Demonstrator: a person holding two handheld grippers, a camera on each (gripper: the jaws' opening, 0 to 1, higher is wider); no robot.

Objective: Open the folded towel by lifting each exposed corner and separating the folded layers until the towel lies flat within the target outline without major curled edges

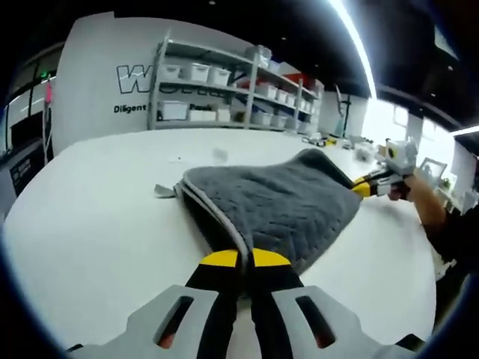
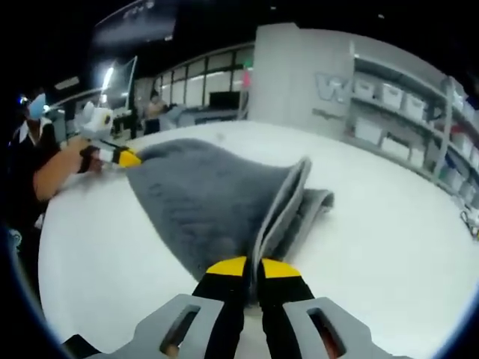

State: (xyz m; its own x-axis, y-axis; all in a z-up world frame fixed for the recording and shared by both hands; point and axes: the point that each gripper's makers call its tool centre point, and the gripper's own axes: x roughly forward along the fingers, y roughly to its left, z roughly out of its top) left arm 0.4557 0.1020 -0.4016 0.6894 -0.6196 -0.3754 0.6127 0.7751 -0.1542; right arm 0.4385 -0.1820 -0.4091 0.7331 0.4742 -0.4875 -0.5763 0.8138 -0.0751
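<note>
A grey quilted towel (image 1: 277, 198) with a pale piped edge lies on a white table (image 1: 97, 217), partly lifted at two corners so its upper layer is stretched up off the surface. In the left gripper view, the left gripper (image 1: 245, 259) has its yellow-tipped jaws pressed together on the near corner of the towel, the piped hem running into the gap. At the far right of the same view the right gripper (image 1: 364, 187) pinches the opposite corner, a person's hand (image 1: 408, 183) behind it. In the right gripper view the right gripper (image 2: 252, 267) is clamped on the towel's (image 2: 209, 202) folded edge, and the left gripper (image 2: 126, 158) grips the far corner at left. Shelving (image 1: 232, 93) with white bins stands beyond the table.
</note>
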